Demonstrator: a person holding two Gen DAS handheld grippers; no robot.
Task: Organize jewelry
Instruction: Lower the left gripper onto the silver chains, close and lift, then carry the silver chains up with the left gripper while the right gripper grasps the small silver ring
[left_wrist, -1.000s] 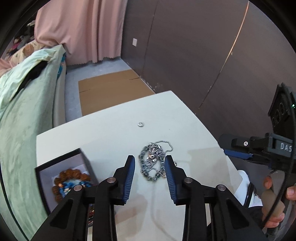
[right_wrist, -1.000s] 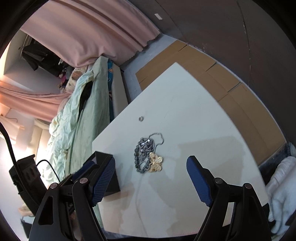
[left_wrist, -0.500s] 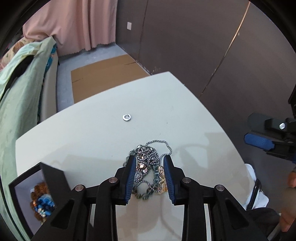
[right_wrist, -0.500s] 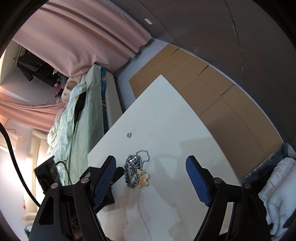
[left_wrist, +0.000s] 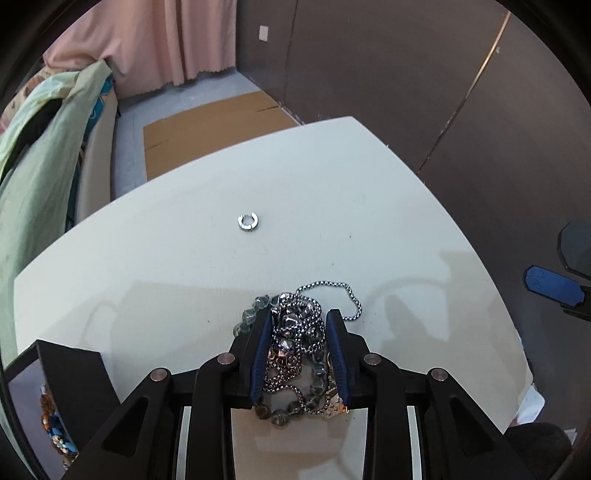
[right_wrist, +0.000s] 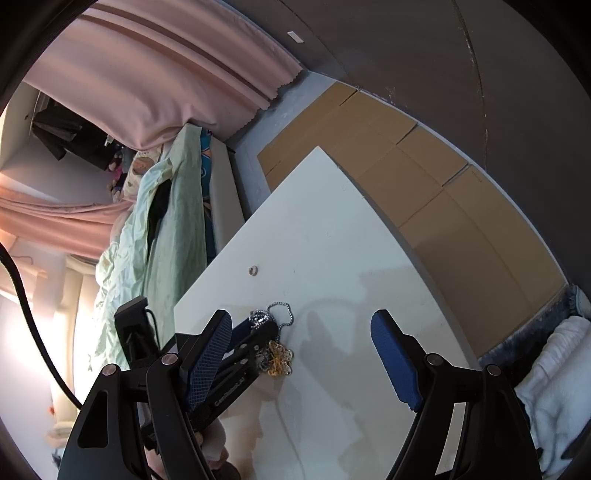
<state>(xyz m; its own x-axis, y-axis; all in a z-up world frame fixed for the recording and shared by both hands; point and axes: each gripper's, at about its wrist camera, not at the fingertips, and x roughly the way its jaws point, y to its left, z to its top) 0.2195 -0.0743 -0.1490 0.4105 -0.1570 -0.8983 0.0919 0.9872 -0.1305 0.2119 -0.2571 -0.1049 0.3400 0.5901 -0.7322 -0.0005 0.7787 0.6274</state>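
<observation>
A tangled pile of silver chains and grey beads (left_wrist: 295, 343) lies on the white table (left_wrist: 332, 206). My left gripper (left_wrist: 298, 317) is lowered over it, its blue pads on either side of the pile, open and partly closed in. A gold butterfly piece (right_wrist: 280, 358) lies by the pile in the right wrist view. A small silver ring (left_wrist: 248, 222) lies alone farther back; it also shows in the right wrist view (right_wrist: 253, 270). My right gripper (right_wrist: 301, 354) is wide open and empty above the table to the right.
A black jewelry box (left_wrist: 48, 387) with brown and blue beads stands at the table's near left corner. A bed with green bedding (left_wrist: 33, 155) is beyond the left edge. Flattened cardboard (left_wrist: 207, 125) lies on the floor behind.
My left gripper has moved forward and down onto the chain pile, so its pads now straddle it, and the jaws have narrowed. The right gripper has stayed wide open.
</observation>
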